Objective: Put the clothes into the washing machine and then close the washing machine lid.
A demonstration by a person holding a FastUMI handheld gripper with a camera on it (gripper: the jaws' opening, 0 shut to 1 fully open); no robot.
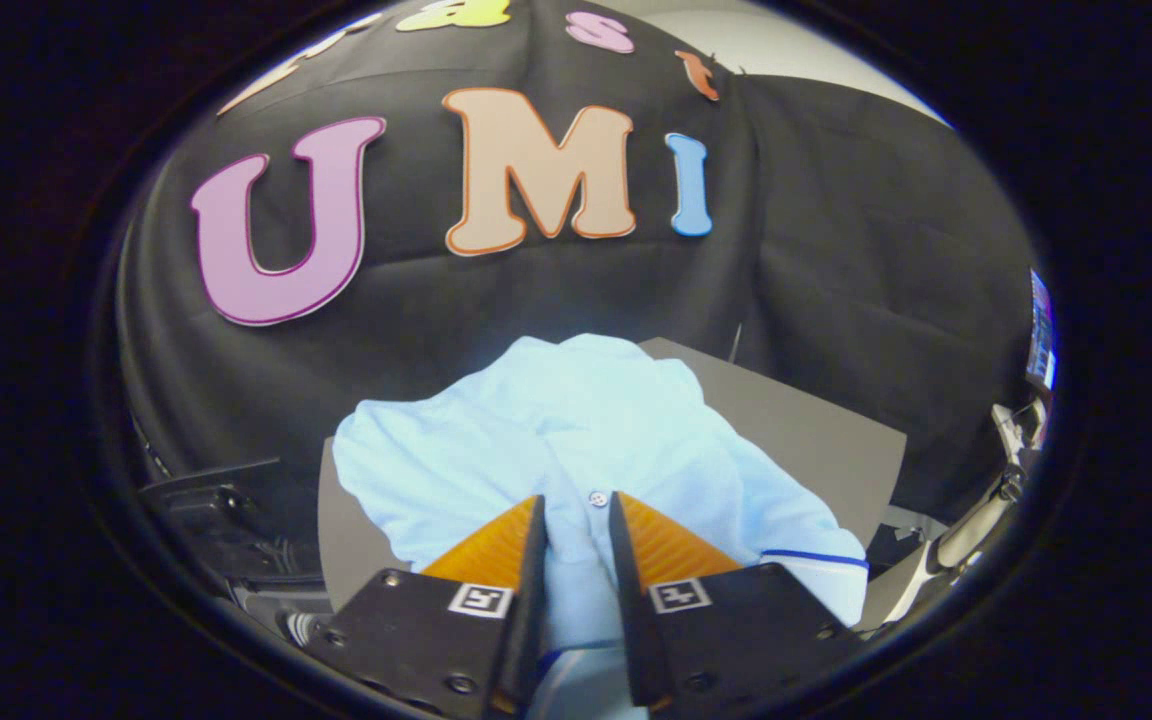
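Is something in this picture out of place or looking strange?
Nothing looks damaged or spilled. The light blue shirt lies crumpled on the grey surface, and the gripper has a fold of it between its fingers.

This is a recording booth, not a real home: black cloth hangs as the wall behind a plain grey table, with equipment standing beside.

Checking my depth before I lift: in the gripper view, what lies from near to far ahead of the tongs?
Tongs with a fold of the light blue shirt between their fingers → shirt's white button → grey tabletop → black cloth wall.
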